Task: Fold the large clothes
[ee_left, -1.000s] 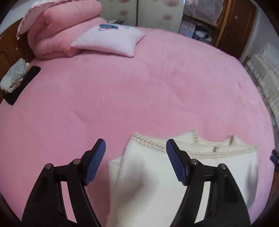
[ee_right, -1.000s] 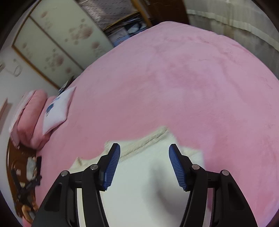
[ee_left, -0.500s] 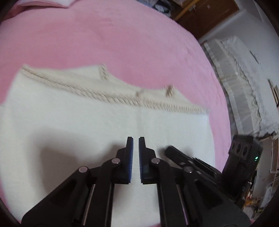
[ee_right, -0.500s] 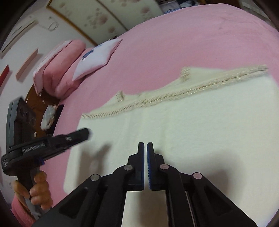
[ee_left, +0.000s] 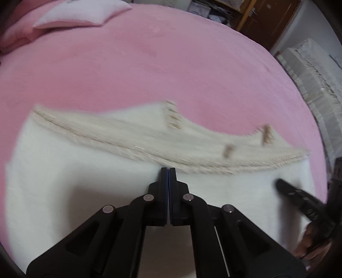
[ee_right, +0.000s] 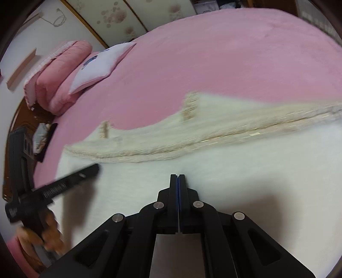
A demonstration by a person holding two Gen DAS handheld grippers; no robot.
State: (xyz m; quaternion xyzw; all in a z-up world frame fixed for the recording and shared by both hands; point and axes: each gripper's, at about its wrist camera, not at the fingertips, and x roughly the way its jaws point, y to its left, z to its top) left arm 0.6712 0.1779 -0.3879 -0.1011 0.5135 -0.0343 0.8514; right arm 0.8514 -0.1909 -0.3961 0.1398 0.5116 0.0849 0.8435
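Observation:
A large white fleecy garment (ee_left: 74,181) with a beige braided trim (ee_left: 149,147) lies flat on the pink bed (ee_left: 149,64). My left gripper (ee_left: 168,169) is shut, its tips low over the white cloth just short of the trim, and no fabric shows between the jaws. The right wrist view has the same garment (ee_right: 256,171) with my right gripper (ee_right: 177,175) shut over it, also with nothing pinched. Each gripper appears in the other's view: the right gripper (ee_left: 280,184) at the garment's right side, the left gripper (ee_right: 94,169) at its left, each held by a hand.
A pale pillow (ee_right: 100,66) and a folded pink quilt (ee_right: 59,72) lie at the bed's far end. A dark item (ee_right: 44,139) sits at the bed's left edge. Lace-covered furniture (ee_left: 310,70) stands beyond the right edge. Sliding doors (ee_right: 119,15) are behind.
Both grippers went from open to shut. Both came down closer to the garment, so it now fills the lower half of each view.

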